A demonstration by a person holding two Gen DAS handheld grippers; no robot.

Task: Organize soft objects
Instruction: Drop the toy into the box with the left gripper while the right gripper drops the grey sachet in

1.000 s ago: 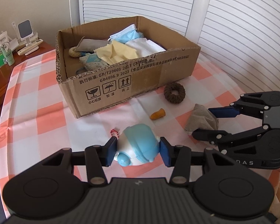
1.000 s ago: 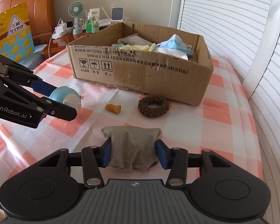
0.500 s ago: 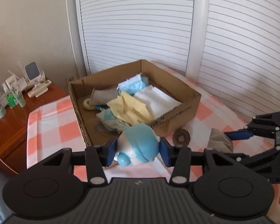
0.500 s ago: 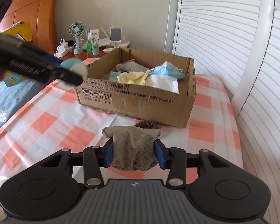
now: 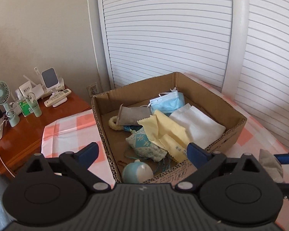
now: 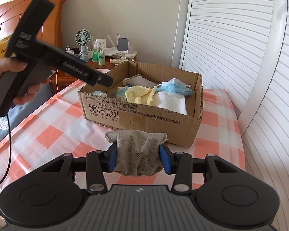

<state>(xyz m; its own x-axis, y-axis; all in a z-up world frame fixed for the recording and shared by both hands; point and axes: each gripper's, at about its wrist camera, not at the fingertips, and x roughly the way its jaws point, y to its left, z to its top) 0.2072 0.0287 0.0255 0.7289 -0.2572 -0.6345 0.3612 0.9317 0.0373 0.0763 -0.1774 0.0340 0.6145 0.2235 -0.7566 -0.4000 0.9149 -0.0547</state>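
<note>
Soft objects are being gathered into the cardboard box (image 5: 233, 113) on the checked surface (image 6: 48, 123). Inside already lie a blue face mask (image 5: 167, 101), a yellow cloth (image 5: 163, 130), a white folded cloth (image 5: 198, 125), a grey pouch (image 5: 133, 113) and a patterned sachet (image 5: 144, 146). The left gripper (image 5: 142, 152) hangs over the box's near corner, its jaws opening with nothing between them; the blue-and-white plush toy (image 5: 137, 171) sits below in that corner, so this drop looks done. The right gripper (image 6: 138, 158) pinches a grey mesh cloth (image 6: 137, 150) between its blue pads, held above the surface just short of the box's front wall. The next move, as I judge it, calls for carrying that cloth over the wall and releasing it above a free spot, clear of the left gripper.
</note>
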